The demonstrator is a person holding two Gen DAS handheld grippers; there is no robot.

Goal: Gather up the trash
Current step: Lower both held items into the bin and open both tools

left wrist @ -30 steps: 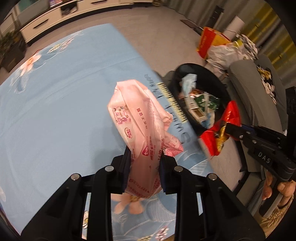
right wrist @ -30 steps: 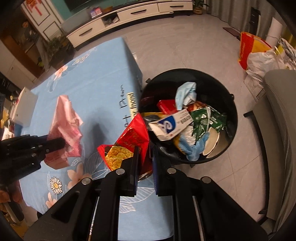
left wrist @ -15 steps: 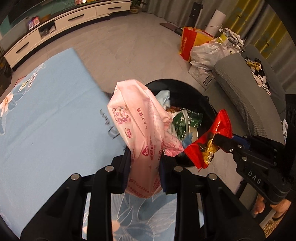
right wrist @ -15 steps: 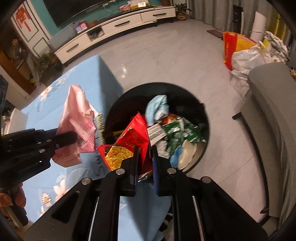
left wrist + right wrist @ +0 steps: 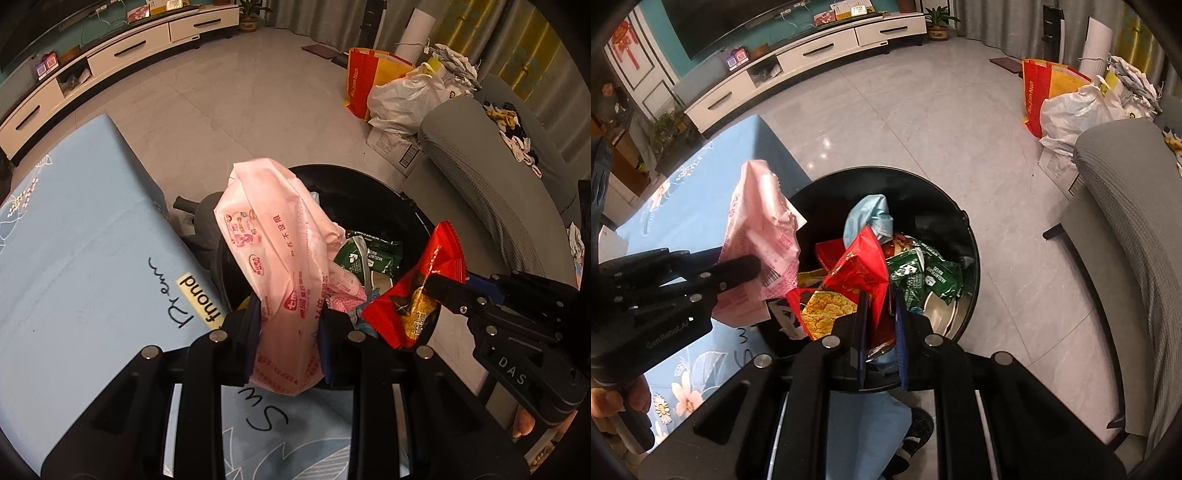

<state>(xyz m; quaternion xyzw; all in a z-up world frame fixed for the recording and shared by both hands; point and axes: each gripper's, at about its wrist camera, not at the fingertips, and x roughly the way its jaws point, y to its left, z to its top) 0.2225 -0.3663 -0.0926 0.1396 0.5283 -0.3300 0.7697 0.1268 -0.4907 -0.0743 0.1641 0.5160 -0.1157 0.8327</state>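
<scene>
Pink wrapper [image 5: 280, 266] pinched in the left gripper [image 5: 290, 325], held over the near-left rim of the black bin [image 5: 964, 225]. Red snack bag [image 5: 860, 273] clamped in the right gripper [image 5: 879, 306], above the bin's trash. Green "HAZELNUT" packet [image 5: 923, 277] and blue crumpled piece [image 5: 868, 218] inside, plain only from the right wrist. "DAS" on the right gripper's body, "Dream" and "fnond" on the blue tablecloth [image 5: 74, 258], only from the left wrist.
</scene>
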